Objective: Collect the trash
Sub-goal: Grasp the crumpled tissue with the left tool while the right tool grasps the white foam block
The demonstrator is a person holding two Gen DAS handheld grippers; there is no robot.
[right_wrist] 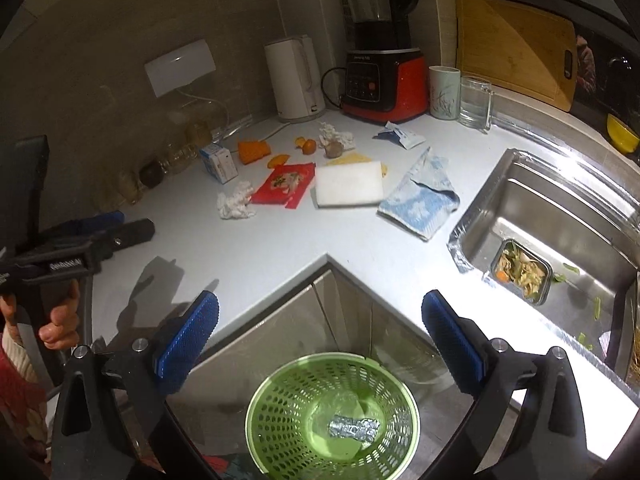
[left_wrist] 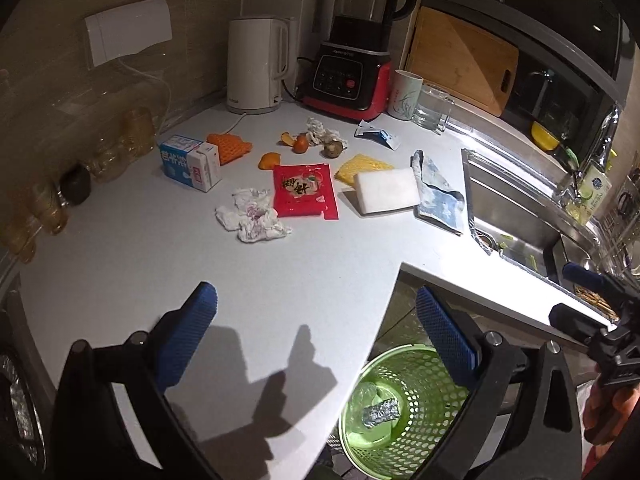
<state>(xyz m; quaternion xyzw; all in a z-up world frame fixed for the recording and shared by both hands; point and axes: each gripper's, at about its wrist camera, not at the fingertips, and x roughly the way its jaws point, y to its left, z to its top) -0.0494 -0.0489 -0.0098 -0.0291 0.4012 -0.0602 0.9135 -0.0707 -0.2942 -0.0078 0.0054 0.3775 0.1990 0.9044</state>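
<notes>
Both grippers, left [left_wrist: 316, 344] and right [right_wrist: 320, 344], are hanging wide open, holding nothing. Crumpled tissue [left_wrist: 252, 216] is sitting on the counter [left_wrist: 160, 260] ahead of the left one. Probably light and squishy, so I'd pinch the bunched middle.

Home kitchen — L-shaped white worktop [right_wrist: 280, 248] with inset steel sink [right_wrist: 560, 216], electric kettle [right_wrist: 294, 80], red-based blender [right_wrist: 380, 76], wooden cutting board [right_wrist: 516, 48] leaning at back. Oil bottles [left_wrist: 120, 140] along wall — food scraps in sink.
</notes>
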